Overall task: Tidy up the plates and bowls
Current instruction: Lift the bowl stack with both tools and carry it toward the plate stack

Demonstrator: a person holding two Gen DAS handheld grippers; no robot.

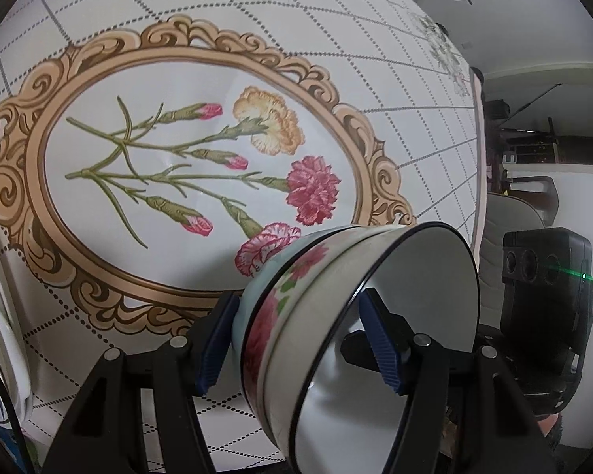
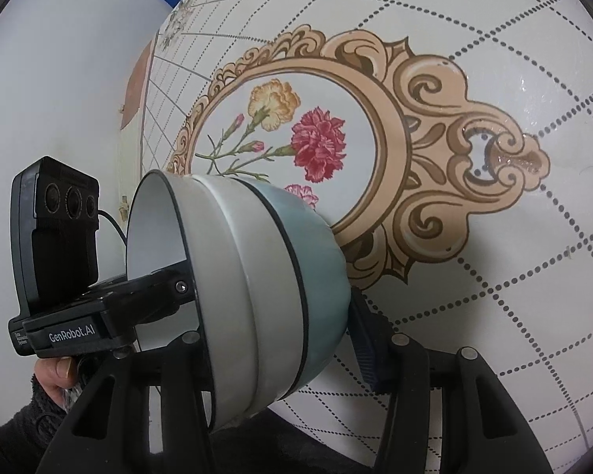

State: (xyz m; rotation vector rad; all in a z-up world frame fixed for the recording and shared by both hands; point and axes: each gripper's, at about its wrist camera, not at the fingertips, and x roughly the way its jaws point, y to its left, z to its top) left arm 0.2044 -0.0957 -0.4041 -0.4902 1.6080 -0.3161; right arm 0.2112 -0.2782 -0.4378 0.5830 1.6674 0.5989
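In the left wrist view the left gripper [image 1: 296, 343] has its fingers [image 1: 213, 351] set partway apart and clamped on a stack of nested bowls [image 1: 296, 316] tipped on its side; one blue ribbed pad bears on the pale blue base of the outermost bowl, the other [image 1: 379, 339] sits inside the white hollow of the innermost; the stack shows a pink flower band and a dark rim, and it hangs above the bench [image 1: 395, 59], clear of the printed carnation oval.

In the right wrist view the right gripper [image 2: 280, 316] grips the same stack [image 2: 265, 276] from the opposite side; its fingers [image 2: 365, 351] stand partway apart, one pad against the pale blue base, the other hidden behind the bowls' rims, so its contact cannot be told; the left gripper's arm [image 2: 110, 308] reaches into the white mouth of the stack; a hand [image 2: 55, 375] in a dark fuzzy sleeve holds that gripper below.
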